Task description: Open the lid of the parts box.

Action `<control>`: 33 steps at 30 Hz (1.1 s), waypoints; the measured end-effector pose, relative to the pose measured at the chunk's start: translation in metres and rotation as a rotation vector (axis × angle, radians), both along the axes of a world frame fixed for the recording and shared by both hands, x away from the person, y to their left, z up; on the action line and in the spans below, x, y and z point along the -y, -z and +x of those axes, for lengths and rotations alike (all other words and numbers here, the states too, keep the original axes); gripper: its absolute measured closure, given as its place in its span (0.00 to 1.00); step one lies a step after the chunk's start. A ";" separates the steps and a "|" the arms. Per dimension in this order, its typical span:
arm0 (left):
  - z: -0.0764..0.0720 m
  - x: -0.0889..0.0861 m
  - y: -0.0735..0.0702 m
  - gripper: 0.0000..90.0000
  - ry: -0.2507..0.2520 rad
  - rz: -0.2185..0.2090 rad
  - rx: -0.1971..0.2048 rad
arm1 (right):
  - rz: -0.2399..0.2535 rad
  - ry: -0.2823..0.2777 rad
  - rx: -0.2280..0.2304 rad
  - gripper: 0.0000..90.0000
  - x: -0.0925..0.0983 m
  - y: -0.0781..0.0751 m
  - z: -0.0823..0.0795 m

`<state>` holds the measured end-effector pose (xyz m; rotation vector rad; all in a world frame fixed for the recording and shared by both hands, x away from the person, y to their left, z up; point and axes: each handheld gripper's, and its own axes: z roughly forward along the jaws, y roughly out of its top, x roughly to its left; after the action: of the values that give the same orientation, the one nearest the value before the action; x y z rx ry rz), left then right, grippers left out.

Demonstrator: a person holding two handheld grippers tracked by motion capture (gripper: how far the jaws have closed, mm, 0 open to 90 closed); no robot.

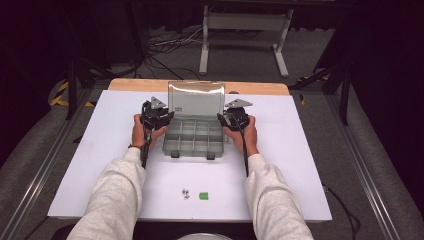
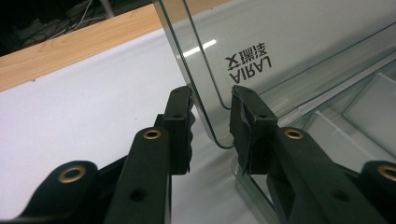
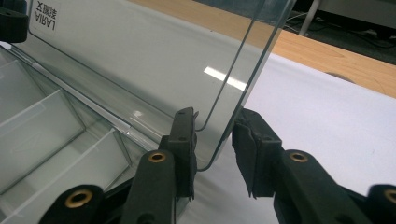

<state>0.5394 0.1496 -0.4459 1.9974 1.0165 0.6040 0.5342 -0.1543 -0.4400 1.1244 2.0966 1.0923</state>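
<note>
Left claw (image 1: 165,117), centre-left of the high view: jaws apart, straddling the lid (image 2: 289,51) edge without pressing. Compartment box (image 1: 194,137), frame centre on the bench (image 1: 90,165), stands open. Right claw (image 1: 223,119): likewise apart astride the lid. Step: lid release. Next: withdraw both claws clear.

High view: worktop (image 1: 100,165) evenly lit from overhead, white sheet bright but not clipped. Surroundings fall to near black, floor dim grey. Shadows under the sleeves soft and short. Picture soft overall, small parts near the front edge unresolved.

Left claw view: claw (image 2: 211,126) body at the bottom edge blurred, tips sharper. Glare streak on the clear lid (image 2: 299,42) beside the mirrored print. Top left corner dark.

Right claw view: lid (image 3: 140,60) catches a bright rectangular reflection near its edge; near claw arms out of focus, far background soft.
</note>
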 end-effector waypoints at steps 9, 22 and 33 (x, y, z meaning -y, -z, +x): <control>0.000 0.002 0.000 0.74 -0.012 0.022 0.014 | -0.027 0.012 0.012 0.74 -0.003 -0.001 0.000; 0.000 0.004 -0.001 0.76 -0.005 0.038 0.015 | -0.030 0.019 0.009 0.73 -0.004 0.000 -0.001; -0.002 0.004 -0.004 0.74 0.006 0.054 0.021 | -0.040 0.012 0.005 0.73 -0.004 -0.001 -0.001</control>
<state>0.5379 0.1452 -0.4418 2.0362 0.9916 0.6539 0.5330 -0.1500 -0.4391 1.1130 2.0960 1.0415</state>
